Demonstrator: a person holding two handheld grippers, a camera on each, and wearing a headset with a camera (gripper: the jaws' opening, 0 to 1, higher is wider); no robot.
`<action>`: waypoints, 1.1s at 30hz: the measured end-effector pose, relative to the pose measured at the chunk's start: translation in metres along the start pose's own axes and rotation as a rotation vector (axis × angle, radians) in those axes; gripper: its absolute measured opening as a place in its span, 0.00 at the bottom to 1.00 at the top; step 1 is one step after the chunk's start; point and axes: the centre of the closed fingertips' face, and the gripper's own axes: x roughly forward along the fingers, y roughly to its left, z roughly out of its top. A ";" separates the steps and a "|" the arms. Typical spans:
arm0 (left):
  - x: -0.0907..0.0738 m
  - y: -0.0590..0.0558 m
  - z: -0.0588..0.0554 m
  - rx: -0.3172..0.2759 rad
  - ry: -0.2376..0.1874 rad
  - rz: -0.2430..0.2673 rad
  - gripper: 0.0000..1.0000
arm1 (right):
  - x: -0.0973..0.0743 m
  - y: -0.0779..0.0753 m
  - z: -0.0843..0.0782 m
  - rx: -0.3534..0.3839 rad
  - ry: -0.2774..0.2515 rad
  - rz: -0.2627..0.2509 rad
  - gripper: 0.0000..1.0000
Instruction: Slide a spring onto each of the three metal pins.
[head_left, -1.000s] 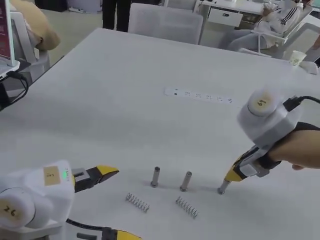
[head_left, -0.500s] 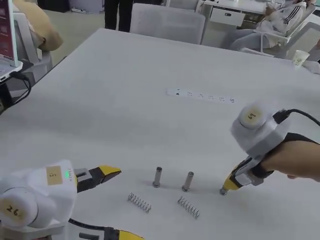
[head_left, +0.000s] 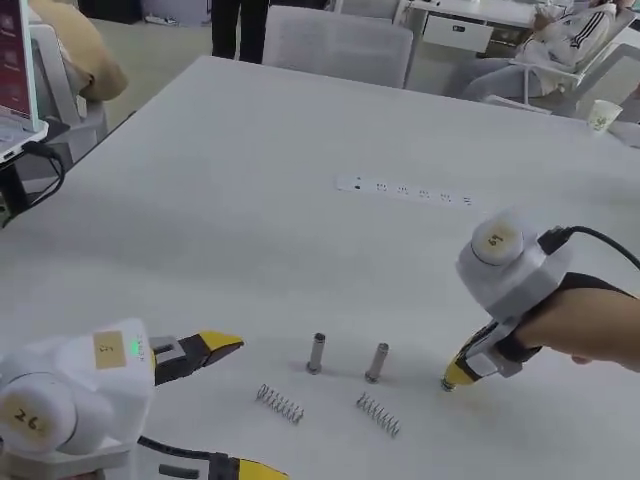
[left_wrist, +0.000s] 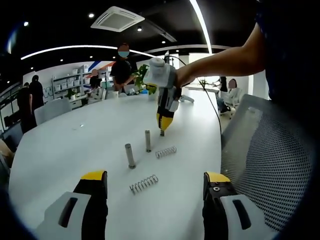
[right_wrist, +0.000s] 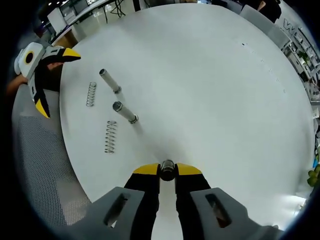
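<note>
The end metal pin (right_wrist: 167, 168) is clamped by the right gripper (right_wrist: 167, 173); a spring (head_left: 378, 414) is laid near it; the left gripper (left_wrist: 155, 192) is spread wide, empty.

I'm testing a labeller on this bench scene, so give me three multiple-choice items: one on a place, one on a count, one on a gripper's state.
1. Where do the springs lie?
A. Flat on the table, on the near side of the standing pins
B. Threaded on the pins
C. Beside the power strip

2. How many springs lie loose?
A. One
B. Two
C. Four

3. The right gripper is
A. wide open
B. shut on a pin
C. laid down on the table

Key:
1 A: in the head view both lie flat just below the two standing pins.
2 B: two coils show on the table.
3 B: the right gripper view shows its jaws closed on a pin's top.
</note>
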 end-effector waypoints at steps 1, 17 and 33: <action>0.000 0.000 0.000 0.002 0.000 0.000 0.75 | 0.000 0.000 0.000 -0.002 0.002 0.001 0.09; 0.000 0.000 0.001 0.001 -0.001 -0.006 0.75 | -0.003 0.001 -0.004 -0.007 -0.032 -0.014 0.21; 0.002 -0.002 0.001 0.001 -0.006 -0.016 0.75 | -0.020 0.022 -0.024 0.035 -0.064 -0.028 0.21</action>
